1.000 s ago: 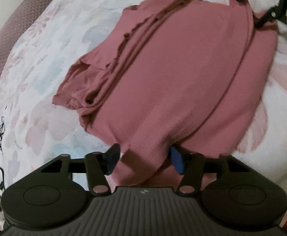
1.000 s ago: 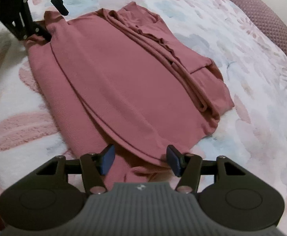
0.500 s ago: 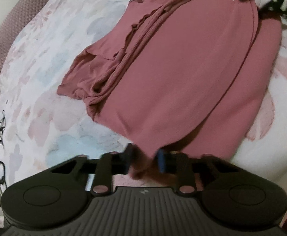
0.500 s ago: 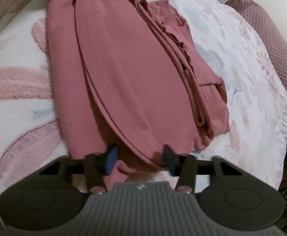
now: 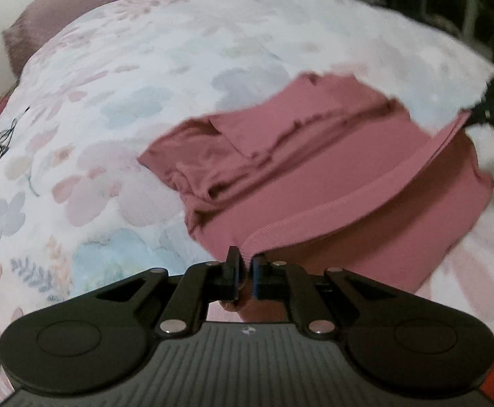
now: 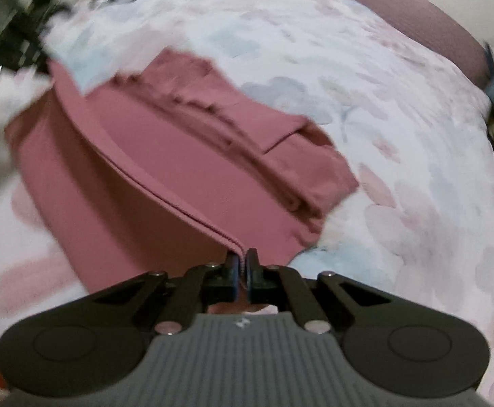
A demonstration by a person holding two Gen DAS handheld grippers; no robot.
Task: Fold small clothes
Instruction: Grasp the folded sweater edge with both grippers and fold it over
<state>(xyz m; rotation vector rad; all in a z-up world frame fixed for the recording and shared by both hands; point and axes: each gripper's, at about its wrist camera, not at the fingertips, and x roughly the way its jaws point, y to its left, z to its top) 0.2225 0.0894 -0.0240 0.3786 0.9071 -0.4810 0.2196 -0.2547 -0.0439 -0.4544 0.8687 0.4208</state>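
A dusty-pink ribbed garment [image 5: 318,169] lies partly folded on the floral bedspread [image 5: 128,108]. My left gripper [image 5: 245,264] is shut on the garment's near hem corner and holds that edge lifted off the bed. In the right wrist view the same garment [image 6: 165,169] spreads ahead, and my right gripper [image 6: 242,263] is shut on the other hem corner, with the ribbed edge running up and left from the jaws. The folded sleeves lie bunched along the garment's far side. Both views are motion-blurred.
A mauve textured pillow [image 5: 77,3] lies at the head of the bed, also seen in the right wrist view [image 6: 399,17]. Dark clutter [image 5: 450,6] stands beyond the bed's far edge. The bedspread [image 6: 399,135] spreads wide around the garment.
Both grippers were open around the hem corners a second ago; both have closed on the hem and lifted it. Both cameras have tilted, so the garment looks foreshortened.
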